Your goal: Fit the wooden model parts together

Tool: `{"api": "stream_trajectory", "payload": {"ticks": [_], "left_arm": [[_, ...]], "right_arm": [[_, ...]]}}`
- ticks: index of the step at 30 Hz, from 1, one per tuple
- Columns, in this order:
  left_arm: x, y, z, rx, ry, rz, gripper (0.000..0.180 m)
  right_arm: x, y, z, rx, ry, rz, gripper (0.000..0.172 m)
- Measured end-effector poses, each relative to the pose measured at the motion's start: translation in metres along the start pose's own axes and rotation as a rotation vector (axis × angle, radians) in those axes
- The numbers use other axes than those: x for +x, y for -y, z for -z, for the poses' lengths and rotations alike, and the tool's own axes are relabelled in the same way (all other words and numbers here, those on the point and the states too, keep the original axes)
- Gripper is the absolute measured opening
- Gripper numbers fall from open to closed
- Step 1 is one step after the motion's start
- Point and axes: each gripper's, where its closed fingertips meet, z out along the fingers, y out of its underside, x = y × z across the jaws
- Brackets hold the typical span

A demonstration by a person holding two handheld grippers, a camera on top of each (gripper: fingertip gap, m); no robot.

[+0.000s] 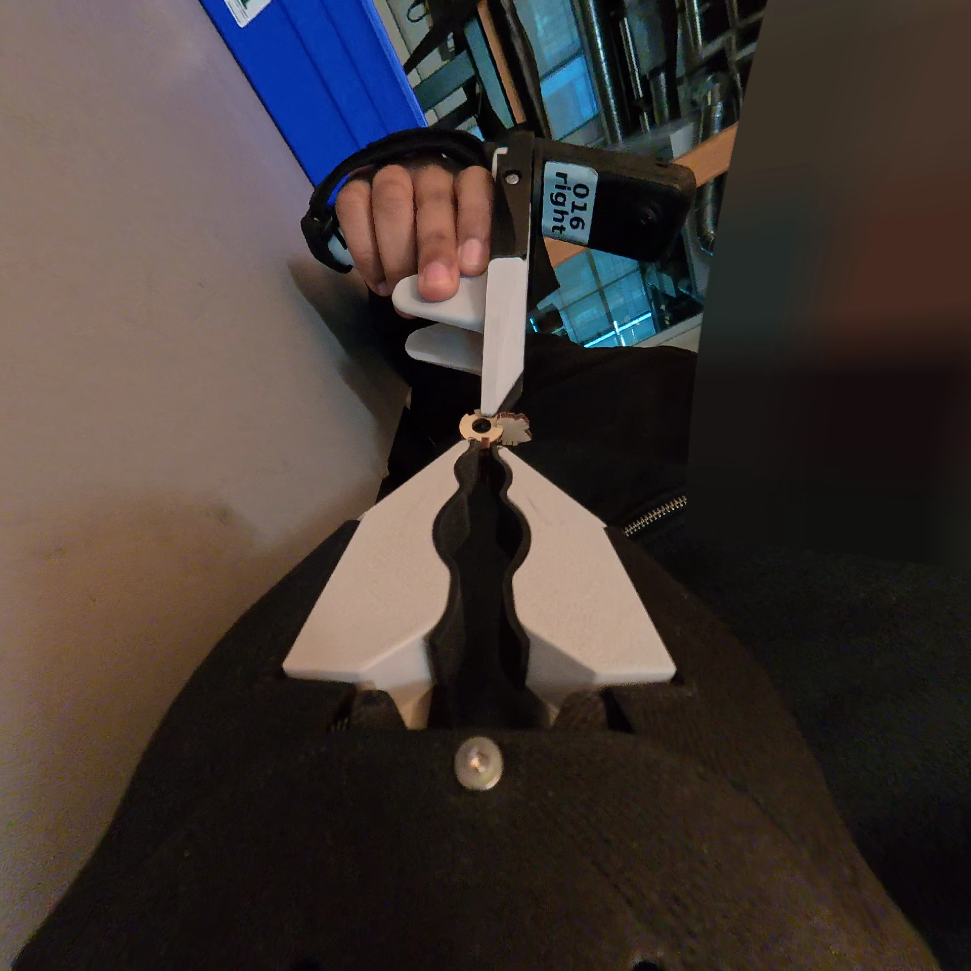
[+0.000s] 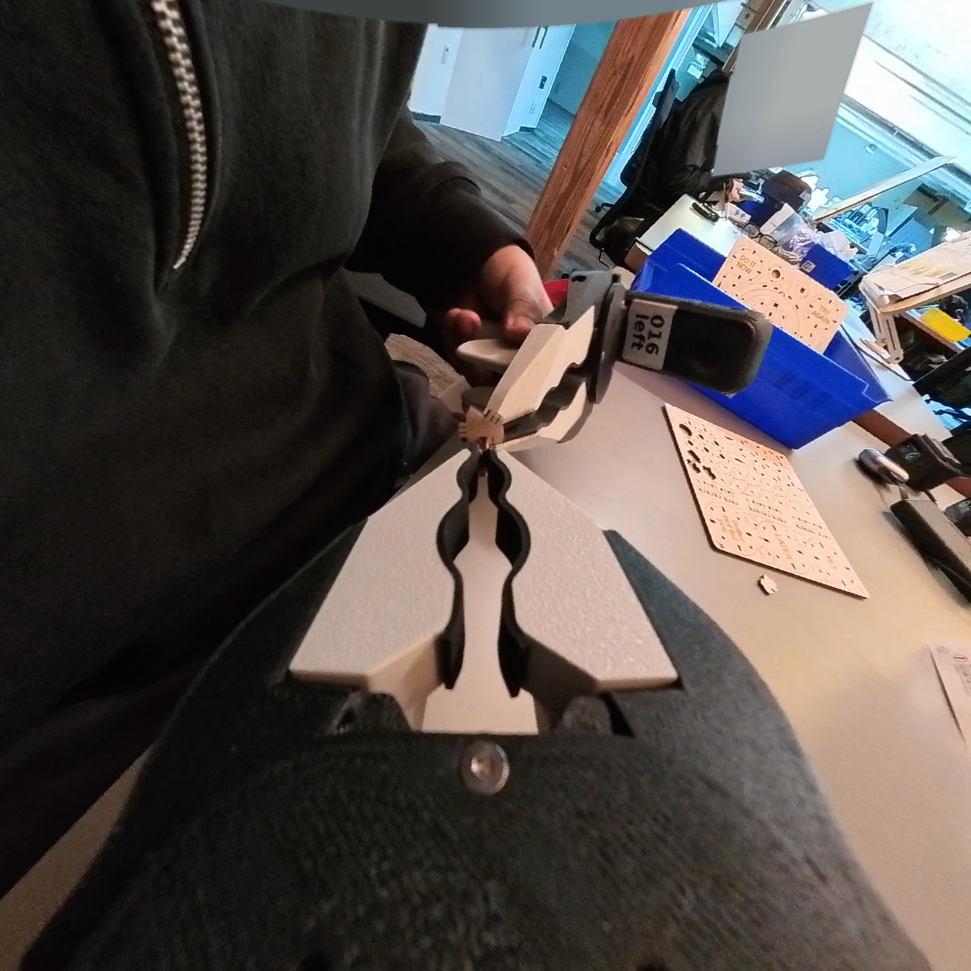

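We see two little flat wooden pieces, light tan with dark burnt edges, held up in the air and touching each other, close to a person's dark jacket [image 2: 184,368]. Our left gripper [image 1: 482,446] is pinched shut on a round ring piece [image 1: 477,426] with a hole in the middle. Our right gripper [image 2: 481,451] is pinched shut on a fan-shaped toothed piece [image 2: 479,424]. To the right, a wooden sheet [image 2: 756,504] full of cut-outs lies on the grey table [image 2: 657,604], near a blue bin [image 2: 819,389].
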Motion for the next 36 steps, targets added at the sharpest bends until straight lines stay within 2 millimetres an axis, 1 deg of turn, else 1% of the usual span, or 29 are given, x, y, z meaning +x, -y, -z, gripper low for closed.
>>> {"api": "stream_trajectory", "payload": {"ticks": [3, 6, 11, 21, 31, 36], "left_arm": [[-0.002, -0.001, 0.000, -0.016, 0.003, -0.002, 0.001], [0.004, 0.003, 0.001, 0.003, -0.052, 0.014, 0.001], [0.010, 0.001, -0.001, -0.011, -0.094, 0.014, 0.001], [0.013, -0.004, -0.005, -0.022, -0.113, 0.007, 0.001], [0.017, -0.004, -0.006, -0.030, -0.134, -0.004, 0.002], [0.015, -0.005, -0.006, -0.038, -0.127, -0.010, 0.002]], "right_arm": [[0.000, 0.005, 0.002, 0.031, 0.003, -0.005, 0.000], [0.000, 0.011, 0.005, 0.066, 0.006, -0.018, 0.000], [-0.001, 0.014, 0.004, 0.081, 0.006, -0.015, 0.000], [-0.003, 0.019, 0.003, 0.111, 0.018, -0.026, 0.000], [-0.006, 0.020, 0.004, 0.108, 0.039, -0.038, 0.000], [-0.007, 0.019, 0.003, 0.104, 0.047, -0.043, 0.000]]}}
